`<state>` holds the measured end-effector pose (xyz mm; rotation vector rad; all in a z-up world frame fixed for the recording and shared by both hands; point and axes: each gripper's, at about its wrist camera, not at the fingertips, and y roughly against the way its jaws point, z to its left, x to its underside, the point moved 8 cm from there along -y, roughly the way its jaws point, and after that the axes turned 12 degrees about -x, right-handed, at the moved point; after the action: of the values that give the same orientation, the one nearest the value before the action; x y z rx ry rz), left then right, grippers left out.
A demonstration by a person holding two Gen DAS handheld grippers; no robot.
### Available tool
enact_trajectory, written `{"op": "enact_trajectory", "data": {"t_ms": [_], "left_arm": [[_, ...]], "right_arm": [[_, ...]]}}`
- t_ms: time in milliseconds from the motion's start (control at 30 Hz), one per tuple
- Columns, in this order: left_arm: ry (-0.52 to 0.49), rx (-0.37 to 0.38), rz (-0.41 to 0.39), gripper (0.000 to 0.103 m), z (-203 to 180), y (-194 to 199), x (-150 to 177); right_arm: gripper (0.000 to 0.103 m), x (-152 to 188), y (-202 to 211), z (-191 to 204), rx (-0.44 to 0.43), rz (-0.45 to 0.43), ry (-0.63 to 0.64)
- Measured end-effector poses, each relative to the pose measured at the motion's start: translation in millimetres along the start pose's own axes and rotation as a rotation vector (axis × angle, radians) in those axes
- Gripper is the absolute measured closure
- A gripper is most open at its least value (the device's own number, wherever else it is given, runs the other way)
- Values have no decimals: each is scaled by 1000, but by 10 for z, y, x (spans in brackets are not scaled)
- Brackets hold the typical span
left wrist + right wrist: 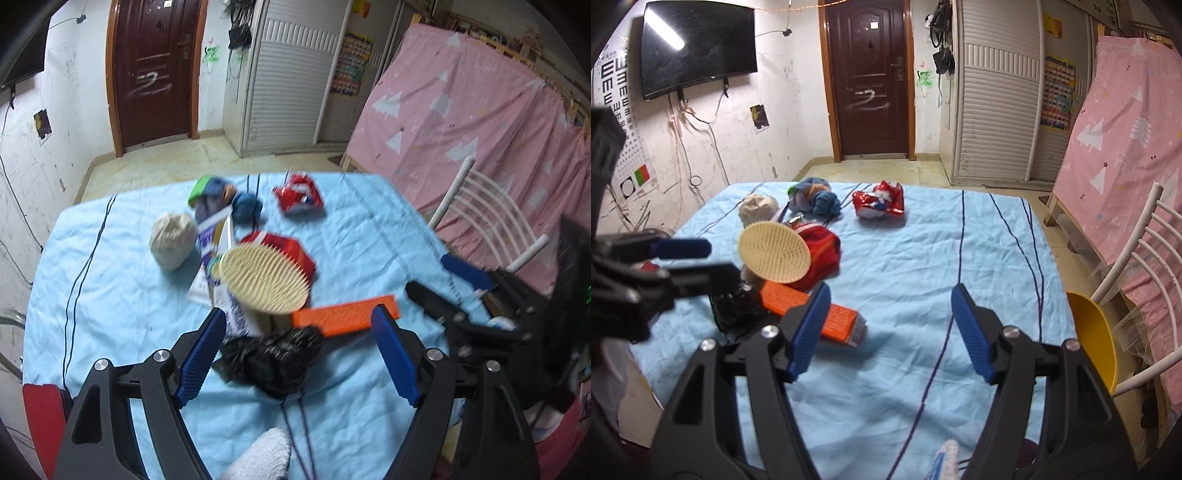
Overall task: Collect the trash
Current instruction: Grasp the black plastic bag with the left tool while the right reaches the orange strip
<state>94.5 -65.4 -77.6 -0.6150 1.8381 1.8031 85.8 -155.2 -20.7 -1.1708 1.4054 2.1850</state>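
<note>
A crumpled black plastic bag lies on the blue tablecloth between the fingers of my open left gripper. Behind it lie an orange box, a cream spiked brush, a red wrapper, a red shiny snack bag and a white paper ball. My right gripper is open and empty over bare cloth, right of the orange box. The left gripper shows at the left of the right wrist view, over the black bag.
A white chair with a yellow seat stands at the table's right edge. Blue yarn and a coloured bundle lie at the far side. A pink sheet hangs to the right.
</note>
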Motion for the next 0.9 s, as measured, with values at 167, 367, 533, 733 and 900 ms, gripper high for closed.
{"op": "enact_trajectory", "data": {"t_ms": [167, 367, 533, 733, 900], "left_arm": [[-25, -11, 27, 32, 61, -134, 114], [-48, 17, 62, 32, 40, -283, 225], [-46, 39, 62, 50, 59, -334, 271], [-41, 41, 48, 77, 120, -318, 291], [-5, 50, 5, 78, 262, -175, 223]], "right_arm": [[37, -1, -52, 56, 0, 11, 6], [35, -10, -118, 112, 2, 25, 9], [33, -13, -157, 158, 6, 36, 13], [25, 1, -234, 264, -6, 57, 21], [14, 20, -312, 391, -32, 79, 21]]}}
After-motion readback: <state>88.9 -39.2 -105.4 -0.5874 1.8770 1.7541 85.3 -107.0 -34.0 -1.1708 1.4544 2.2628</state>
